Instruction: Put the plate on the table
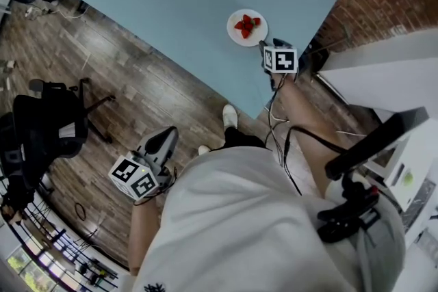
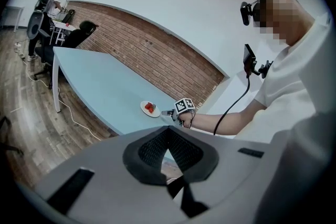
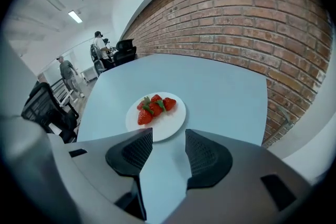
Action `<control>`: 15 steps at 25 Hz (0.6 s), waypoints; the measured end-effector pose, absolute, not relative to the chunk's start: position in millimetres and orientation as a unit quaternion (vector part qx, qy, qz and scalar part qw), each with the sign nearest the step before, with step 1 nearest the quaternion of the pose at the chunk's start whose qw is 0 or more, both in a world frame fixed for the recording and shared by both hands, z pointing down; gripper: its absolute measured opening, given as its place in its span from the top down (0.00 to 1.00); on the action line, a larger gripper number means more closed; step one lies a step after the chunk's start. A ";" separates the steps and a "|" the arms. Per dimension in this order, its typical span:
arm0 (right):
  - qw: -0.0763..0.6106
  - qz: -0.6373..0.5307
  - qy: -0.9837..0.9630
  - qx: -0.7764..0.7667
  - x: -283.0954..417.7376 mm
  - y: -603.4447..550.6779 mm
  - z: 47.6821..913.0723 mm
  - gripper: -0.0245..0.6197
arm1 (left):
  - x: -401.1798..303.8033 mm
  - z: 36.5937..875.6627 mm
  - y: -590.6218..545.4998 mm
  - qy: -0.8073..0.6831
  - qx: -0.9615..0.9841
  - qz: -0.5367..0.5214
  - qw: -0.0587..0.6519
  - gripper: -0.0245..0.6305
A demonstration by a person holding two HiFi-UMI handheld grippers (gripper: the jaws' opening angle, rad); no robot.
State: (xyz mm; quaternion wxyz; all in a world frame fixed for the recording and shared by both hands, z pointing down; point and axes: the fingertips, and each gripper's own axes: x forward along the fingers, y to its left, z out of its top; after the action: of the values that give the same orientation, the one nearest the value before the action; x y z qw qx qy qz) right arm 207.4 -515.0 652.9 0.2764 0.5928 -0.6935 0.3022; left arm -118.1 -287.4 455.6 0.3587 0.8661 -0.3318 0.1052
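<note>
Plainly, the white plate (image 1: 239, 38) of strawberries (image 1: 247, 25) sat on the pale blue worktop (image 1: 185, 3), near the corner by the brick wall. The right tongs (image 1: 263, 44) stood just beside its rim, jaws apart and empty. The left tongs (image 1: 168, 137) hung off the worktop over the wooden floor (image 1: 123, 85), jaws together on nothing.

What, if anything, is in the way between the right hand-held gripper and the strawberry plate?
Nothing visible. The right hand-held gripper has its jaws apart close to the edge of the plate, with only bare table showing between the jaws. The plate, holding strawberries, already sits on the table.
</note>
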 end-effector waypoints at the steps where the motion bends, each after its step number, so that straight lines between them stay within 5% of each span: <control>1: 0.272 0.302 -0.696 0.591 204.7 -508.1 649.8 0.65 | -119.1 455.2 -285.0 -0.328 0.868 0.109 0.356 0.96; 10: 0.256 0.284 -0.740 0.553 166.2 -433.8 613.0 0.66 | -126.8 451.9 -261.6 -0.300 0.886 0.113 0.334 0.96; 15: 0.262 0.247 -0.763 0.537 143.9 -385.9 586.7 0.90 | -136.3 452.2 -245.9 -0.287 0.896 0.105 0.322 0.96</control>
State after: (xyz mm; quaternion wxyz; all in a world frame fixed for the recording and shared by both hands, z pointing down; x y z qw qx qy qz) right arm 143.9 -385.9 586.7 0.2620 0.5367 -0.7629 0.2475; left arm -136.3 -245.9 452.2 0.3221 0.8960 -0.2870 0.1048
